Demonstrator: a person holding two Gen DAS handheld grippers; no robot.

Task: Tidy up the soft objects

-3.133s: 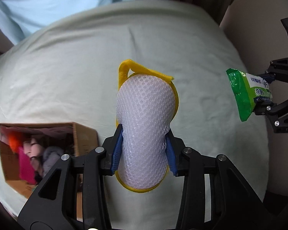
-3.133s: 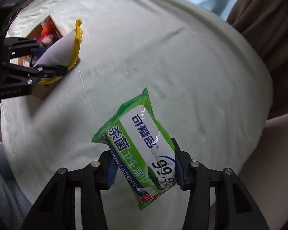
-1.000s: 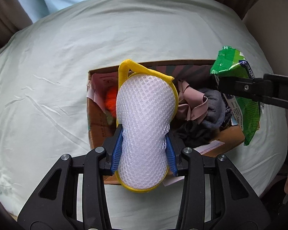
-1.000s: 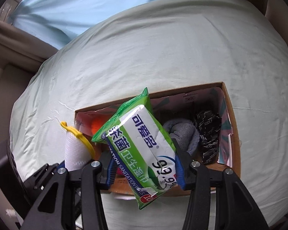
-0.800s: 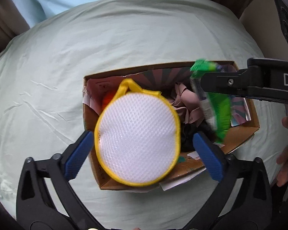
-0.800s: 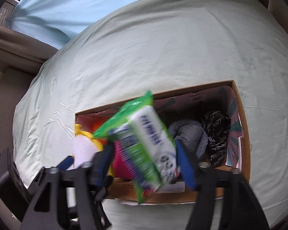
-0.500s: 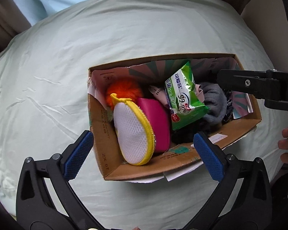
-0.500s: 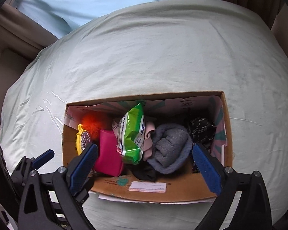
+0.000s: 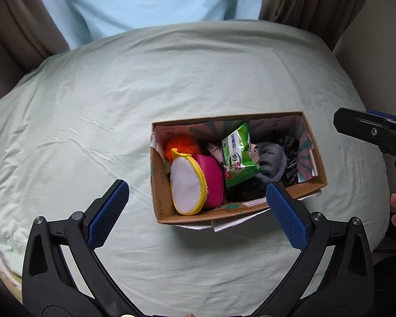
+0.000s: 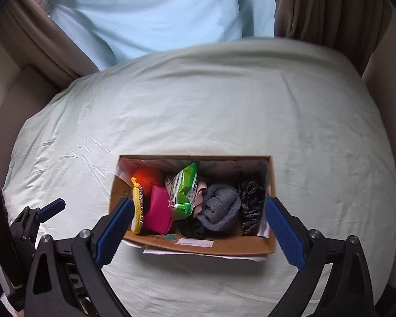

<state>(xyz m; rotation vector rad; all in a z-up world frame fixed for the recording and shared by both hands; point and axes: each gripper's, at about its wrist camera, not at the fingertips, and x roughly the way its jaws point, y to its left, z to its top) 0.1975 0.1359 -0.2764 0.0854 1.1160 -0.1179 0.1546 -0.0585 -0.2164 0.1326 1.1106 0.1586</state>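
Fingers (image 9: 111, 211) of the left gripper (image 9: 198, 208) stand spread wide with nothing between them, low in the left wrist view; the right gripper (image 10: 199, 223) is spread just as wide and empty, framing the near wall of the cardboard box (image 10: 198, 247). That box sits on the pale green bed (image 9: 92, 121), right of centre in the left view. Inside, the yellow-rimmed mesh pouch (image 9: 187, 185) leans on its edge at the left end against a pink pouch (image 9: 211, 178), and the green wipes pack (image 9: 237, 158) lies tilted over the middle, beside a grey knit item (image 9: 272, 162). Both pieces look delivered — the sensible move now is probably to lift both grippers straight up, clear of the box rim, without nudging the cardboard, then look for anything soft left outside.
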